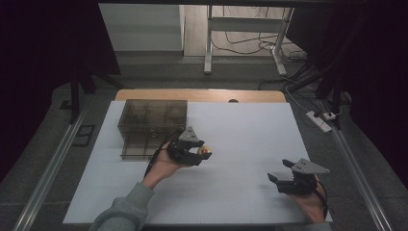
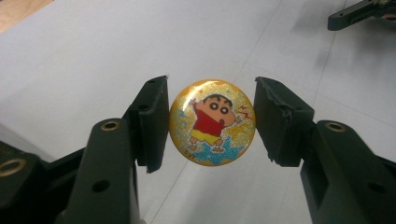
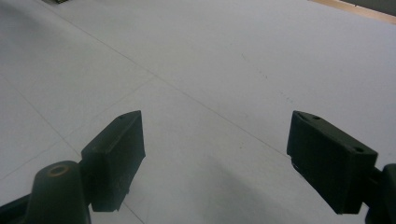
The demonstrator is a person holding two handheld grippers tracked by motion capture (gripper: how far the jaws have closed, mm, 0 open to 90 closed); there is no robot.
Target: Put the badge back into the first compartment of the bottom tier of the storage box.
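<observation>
A round yellow badge (image 2: 212, 122) with a cartoon boy in a red shirt sits upright between the jaws of my left gripper (image 2: 211, 93), whose pads press on its two edges. From above, the badge (image 1: 205, 150) is held over the white mat, just right of a smoky clear box (image 1: 151, 114), with the left gripper (image 1: 204, 155) shut on it. My right gripper (image 1: 279, 170) rests low at the mat's front right, jaws wide apart. Nothing lies between the right gripper's (image 3: 217, 140) pads, just bare mat.
The box has several compartments and a drawer (image 1: 138, 147) pulled out toward me. The white mat (image 1: 240, 130) covers a wooden table (image 1: 202, 94). The right gripper's jaw (image 2: 355, 13) shows far off in the left gripper view. Metal rails run along both sides.
</observation>
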